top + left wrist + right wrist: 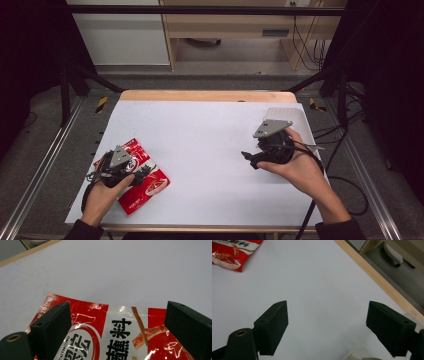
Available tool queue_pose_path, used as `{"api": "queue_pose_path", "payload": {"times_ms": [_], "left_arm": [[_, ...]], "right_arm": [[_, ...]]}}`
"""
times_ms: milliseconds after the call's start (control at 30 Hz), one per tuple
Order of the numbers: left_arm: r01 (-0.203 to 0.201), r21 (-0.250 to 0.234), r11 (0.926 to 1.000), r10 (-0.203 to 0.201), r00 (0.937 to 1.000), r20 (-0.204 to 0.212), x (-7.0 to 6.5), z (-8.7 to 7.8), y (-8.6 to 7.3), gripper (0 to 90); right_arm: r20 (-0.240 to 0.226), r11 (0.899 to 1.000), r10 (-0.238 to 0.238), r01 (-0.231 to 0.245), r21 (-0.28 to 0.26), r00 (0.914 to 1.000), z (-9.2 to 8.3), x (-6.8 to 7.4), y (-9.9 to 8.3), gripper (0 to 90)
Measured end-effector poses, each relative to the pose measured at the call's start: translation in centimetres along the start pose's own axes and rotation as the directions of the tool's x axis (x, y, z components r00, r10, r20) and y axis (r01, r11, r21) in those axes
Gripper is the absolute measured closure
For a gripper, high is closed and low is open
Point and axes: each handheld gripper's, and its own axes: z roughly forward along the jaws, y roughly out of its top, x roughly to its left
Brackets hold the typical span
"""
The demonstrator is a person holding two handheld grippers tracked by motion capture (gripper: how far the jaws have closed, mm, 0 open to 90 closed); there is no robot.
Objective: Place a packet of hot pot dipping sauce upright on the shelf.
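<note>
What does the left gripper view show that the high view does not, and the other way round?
The left gripper view gives the black printed characters on the red snack packet and the wide gap between the left gripper jaws. The high view gives the person's hands, the right gripper and the floor. Both share the packet on the white table.

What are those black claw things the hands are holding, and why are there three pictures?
They are grabbing tools, one in each hand. One picture looks down from above the white table; the other two come from little cameras riding on each tool. The left gripper hovers with its jaws wide apart over a shiny red snack packet, not squeezing it. The right gripper is open too, over bare table with nothing between its jaws. The packet lies flat near the left hand.
</note>
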Motion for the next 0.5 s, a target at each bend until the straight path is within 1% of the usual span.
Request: {"api": "queue_pose_path", "payload": {"times_ms": [100, 200, 233, 267, 367, 500], "left_arm": [[0.0, -0.002, 1.0, 0.0, 0.9999, -0.015, 0.3, -0.3, 0.0, 7.1], [0.006, 0.003, 1.0, -0.006, 0.9996, -0.029, 0.7, -0.5, -0.1, 7.1], [0.011, 0.002, 0.9999, -0.01, 0.9994, -0.034, 0.8, -0.6, -0.2, 7.3], [0.013, 0.004, 0.9999, -0.013, 0.9992, -0.038, 1.0, -0.7, -0.3, 7.3], [0.017, 0.004, 0.9999, -0.016, 0.998, -0.062, 1.5, -1.1, -0.4, 7.5], [0.031, 0.007, 0.9995, -0.03, 0.9947, -0.099, 2.5, -1.6, -0.9, 7.8]], "right_arm": [[-0.009, 0.999, 0.009, -0.009, -0.031, 0.9999, 0.5, 1.4, -0.1, 18.2], [-0.001, 0.999, 0.018, -0.018, -0.046, 0.9998, 1.3, 2.8, -0.5, 18.0], [0.004, 0.999, 0.02, -0.02, -0.047, 0.9998, 1.9, 3.7, -0.9, 18.0], [0.004, 0.999, 0.02, -0.02, -0.047, 0.9998, 1.9, 3.7, -0.9, 18.0], [0.011, 0.999, 0.022, -0.021, -0.043, 0.9997, 2.7, 4.8, -1.5, 18.0], [-0.012, 0.999, 0.038, -0.038, -0.033, 0.9992, 3.9, 6.3, -2.5, 17.2]]}}
